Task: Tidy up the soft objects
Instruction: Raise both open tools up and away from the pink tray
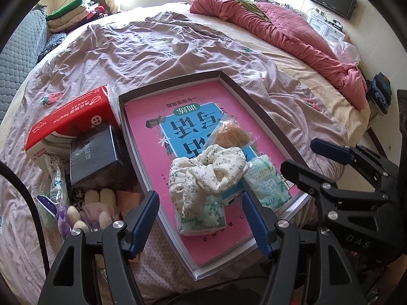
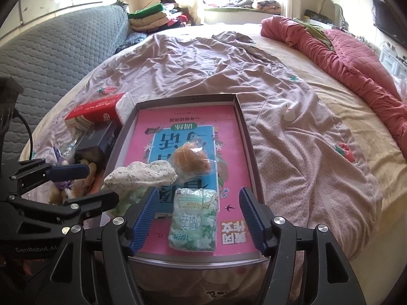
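A rumpled bed carries a shallow box near its front edge. Inside the box lie a floral cloth, two tissue packs and a wrapped bun. The left gripper and right gripper hover above them, jaws spread, pinching nothing.

Both grippers hang tilted downward over the near end of the tray. The left gripper has its blue-padded jaws spread apart, gripping nothing. The right gripper sits just beside it, toward the tray's near right corner, its jaws likewise spread wide, the pads pressing on nothing.
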A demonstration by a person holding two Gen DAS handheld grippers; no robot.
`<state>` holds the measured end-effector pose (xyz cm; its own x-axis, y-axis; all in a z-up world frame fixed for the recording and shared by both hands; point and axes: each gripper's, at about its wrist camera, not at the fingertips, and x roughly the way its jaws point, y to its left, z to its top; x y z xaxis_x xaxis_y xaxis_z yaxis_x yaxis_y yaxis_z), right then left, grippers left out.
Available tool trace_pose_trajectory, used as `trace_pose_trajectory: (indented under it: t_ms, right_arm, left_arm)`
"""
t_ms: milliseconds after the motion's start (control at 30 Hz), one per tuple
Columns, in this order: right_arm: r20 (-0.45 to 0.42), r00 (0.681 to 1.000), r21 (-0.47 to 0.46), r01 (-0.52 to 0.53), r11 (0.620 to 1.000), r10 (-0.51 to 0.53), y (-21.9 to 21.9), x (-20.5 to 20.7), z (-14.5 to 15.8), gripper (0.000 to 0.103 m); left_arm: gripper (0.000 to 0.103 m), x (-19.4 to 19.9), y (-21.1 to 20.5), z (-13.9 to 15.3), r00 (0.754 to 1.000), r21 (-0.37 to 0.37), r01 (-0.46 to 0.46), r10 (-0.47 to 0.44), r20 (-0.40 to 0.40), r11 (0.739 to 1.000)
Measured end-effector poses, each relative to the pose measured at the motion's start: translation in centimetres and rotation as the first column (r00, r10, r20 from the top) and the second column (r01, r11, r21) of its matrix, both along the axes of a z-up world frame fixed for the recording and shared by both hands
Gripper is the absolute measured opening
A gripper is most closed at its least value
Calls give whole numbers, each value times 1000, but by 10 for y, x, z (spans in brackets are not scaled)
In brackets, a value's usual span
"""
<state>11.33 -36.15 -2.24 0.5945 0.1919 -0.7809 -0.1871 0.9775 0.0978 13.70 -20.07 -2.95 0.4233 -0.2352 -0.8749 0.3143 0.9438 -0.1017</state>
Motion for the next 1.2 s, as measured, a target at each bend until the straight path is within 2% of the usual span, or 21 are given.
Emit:
trace_pose_trajectory:
  t_ms: [333, 467, 867, 1200]
  right_arm:
    - [13, 1000, 8, -2, 1000, 2, 1, -7, 9, 71]
    - [29, 1000, 4, 0, 1000, 0, 3, -10, 17, 74]
    - [112, 994, 22, 8, 1000, -10, 19, -30, 49, 75]
    - [153, 988, -2, -33, 999, 33, 51, -44, 69, 77]
  left_arm:
    - [67, -11, 5, 2, 1000, 7, 4, -4, -2, 1000]
    - [68, -17, 9, 12, 1000, 7, -2, 2, 28, 1000]
    - [81, -33, 40, 45, 991, 2, -75, 74, 115, 997]
    - [82, -49, 65, 60, 982, 7, -109, 107, 158, 994]
